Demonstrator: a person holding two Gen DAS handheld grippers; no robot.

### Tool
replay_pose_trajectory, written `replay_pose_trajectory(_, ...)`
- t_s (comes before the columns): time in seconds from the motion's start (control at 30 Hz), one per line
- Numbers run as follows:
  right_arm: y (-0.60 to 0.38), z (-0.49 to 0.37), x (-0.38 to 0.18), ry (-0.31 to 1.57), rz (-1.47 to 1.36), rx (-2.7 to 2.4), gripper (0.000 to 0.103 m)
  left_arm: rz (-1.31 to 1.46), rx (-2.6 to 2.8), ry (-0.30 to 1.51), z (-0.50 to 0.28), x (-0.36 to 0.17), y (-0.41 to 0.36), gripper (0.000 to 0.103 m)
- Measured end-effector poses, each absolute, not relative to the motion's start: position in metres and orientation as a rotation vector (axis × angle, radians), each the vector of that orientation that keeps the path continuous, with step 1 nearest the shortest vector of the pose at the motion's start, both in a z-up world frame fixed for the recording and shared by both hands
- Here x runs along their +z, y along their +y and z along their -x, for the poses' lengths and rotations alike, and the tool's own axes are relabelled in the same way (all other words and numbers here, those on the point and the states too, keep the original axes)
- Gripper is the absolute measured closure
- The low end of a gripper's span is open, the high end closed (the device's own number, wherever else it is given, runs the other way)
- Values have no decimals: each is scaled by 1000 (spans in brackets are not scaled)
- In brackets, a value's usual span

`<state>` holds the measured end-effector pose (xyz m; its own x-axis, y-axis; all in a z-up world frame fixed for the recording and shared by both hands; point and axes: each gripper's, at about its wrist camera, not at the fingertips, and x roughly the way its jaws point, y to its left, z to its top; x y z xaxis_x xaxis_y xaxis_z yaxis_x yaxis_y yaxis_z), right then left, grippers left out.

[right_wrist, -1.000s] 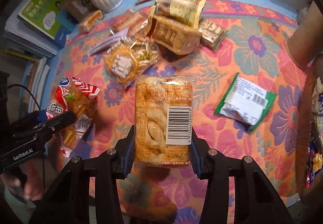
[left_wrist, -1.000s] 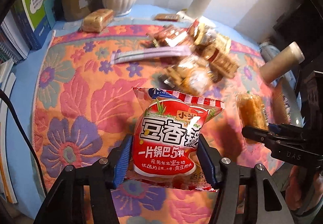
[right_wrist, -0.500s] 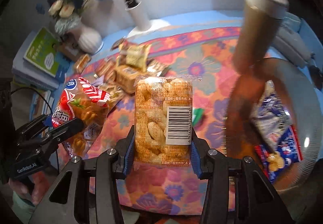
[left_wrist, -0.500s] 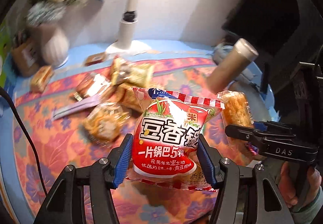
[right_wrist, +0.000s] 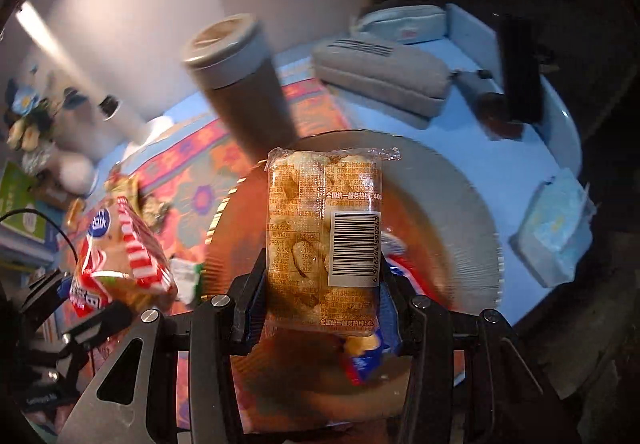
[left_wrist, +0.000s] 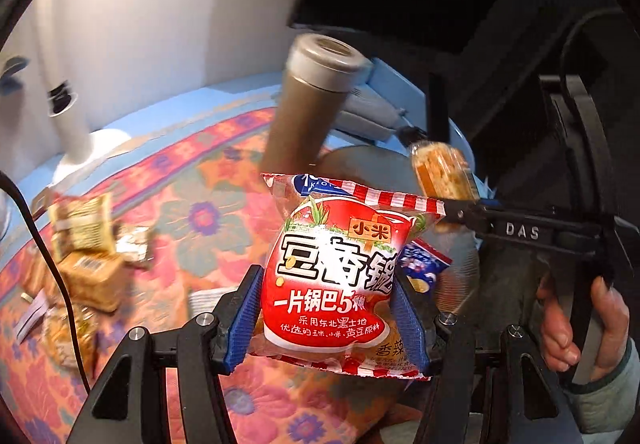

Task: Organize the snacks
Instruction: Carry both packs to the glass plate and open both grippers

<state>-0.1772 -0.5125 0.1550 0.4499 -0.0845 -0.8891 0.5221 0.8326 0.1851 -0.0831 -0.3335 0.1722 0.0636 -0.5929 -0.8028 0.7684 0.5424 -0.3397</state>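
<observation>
Both pairs of jaws are clamped on a snack each: the left gripper [left_wrist: 326,318] pinches one red rice-crust snack bag [left_wrist: 338,268] by its lower half, blue pads pressed into both sides, and the right gripper [right_wrist: 320,296] grips one clear pack of golden crackers [right_wrist: 324,240], barcode facing the camera. Both packs are in the air, upright, above the round glass plate [right_wrist: 472,203]. In that plate lies one blue-and-white snack packet [left_wrist: 424,264], partly hidden behind the held packs. From the left view, the right gripper's black arm crosses at the right with the cracker pack poking up above it, a hand [left_wrist: 576,328] wrapped round the handle. One tall brown tumbler [right_wrist: 244,83] with a pale lid stands just beside the plate's far rim, close to both held packs. Back on the flowered cloth [left_wrist: 208,211] sits a blurred heap of brownish snack packs [left_wrist: 86,252]; the count cannot be told. Further out on the blue counter [right_wrist: 500,159]: two pouches [right_wrist: 384,71], a white lamp base [left_wrist: 76,135] and a packet of tissues [right_wrist: 556,232].
</observation>
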Motion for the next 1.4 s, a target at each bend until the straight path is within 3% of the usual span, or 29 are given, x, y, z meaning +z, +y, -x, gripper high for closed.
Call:
replay_pose_trajectory(0.33,-559,184,143,1089,-444,-415,57,-344,-1084,1096,113,142,-412,43)
replay_pose_trajectory(0.43,-566,183,136,1121,-413,-423,49,-401,-1045,1078,117,134,-421,28)
replay_pose_trajectory(0.53,-577,185,132,1124,-455,-404,47,-385,-1019,1110,112,128,-416,26)
replay_pose_trajectory(1.07,-529,159,145,1099,-368,-310,47,-142,-782,1116,61,151,-313,26)
replay_pose_trajectory(1.4,-474,135,158,1062,-293,-228,47,8,-510,1069,16,178,-184,26)
